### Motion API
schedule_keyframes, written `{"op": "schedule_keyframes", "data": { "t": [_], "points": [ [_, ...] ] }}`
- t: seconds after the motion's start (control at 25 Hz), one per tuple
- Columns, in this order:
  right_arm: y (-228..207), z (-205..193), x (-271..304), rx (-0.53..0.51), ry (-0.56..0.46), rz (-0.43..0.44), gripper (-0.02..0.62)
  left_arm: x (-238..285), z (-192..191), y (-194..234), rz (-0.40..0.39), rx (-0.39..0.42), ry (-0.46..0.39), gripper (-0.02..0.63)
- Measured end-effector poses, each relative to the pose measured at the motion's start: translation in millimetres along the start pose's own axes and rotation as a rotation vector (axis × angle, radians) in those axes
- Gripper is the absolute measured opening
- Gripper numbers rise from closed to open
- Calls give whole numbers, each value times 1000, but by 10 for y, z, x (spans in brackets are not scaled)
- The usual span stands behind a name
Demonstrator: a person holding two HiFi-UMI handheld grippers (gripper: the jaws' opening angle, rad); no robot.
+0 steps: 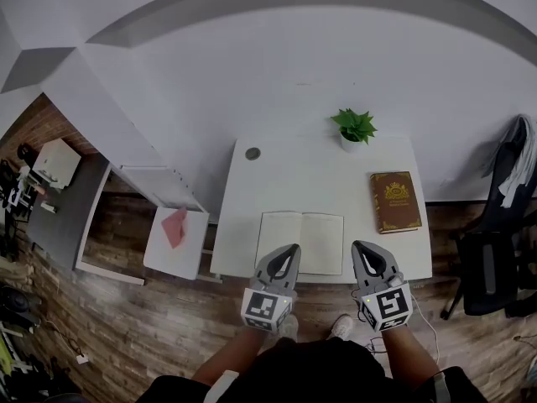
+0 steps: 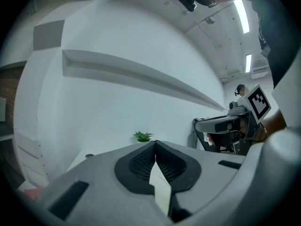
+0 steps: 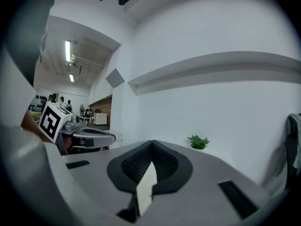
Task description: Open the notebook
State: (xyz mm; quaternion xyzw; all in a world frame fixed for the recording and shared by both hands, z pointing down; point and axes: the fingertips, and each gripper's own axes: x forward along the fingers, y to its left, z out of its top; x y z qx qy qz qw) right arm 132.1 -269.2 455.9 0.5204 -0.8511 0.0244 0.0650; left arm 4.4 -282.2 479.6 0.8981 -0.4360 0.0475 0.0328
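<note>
The notebook (image 1: 300, 242) is seen lying open, as wanted, at the table's (image 1: 285, 183) near edge; left gripper (image 1: 289, 249) and right gripper (image 1: 359, 247) are held clenched, empty.

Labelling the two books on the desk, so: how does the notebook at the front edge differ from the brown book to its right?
The notebook lies open, showing pale pages; the brown book is closed, showing a dark cover with a gold emblem. Spread open, the notebook covers more of the desk than the brown book. Both lie flat on the desk.
</note>
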Motion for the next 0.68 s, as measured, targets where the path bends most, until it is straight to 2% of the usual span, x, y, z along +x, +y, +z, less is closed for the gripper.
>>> {"op": "schedule_keyframes", "data": {
  "t": [0.2,0.68],
  "points": [
    [-49,56,-39,-1,-22,-9,2,7,59,24,15,24,-19,8],
    [9,113,-58,-17,-52,6,2,-12,-59,11,14,7,21,8]
  ]
}}
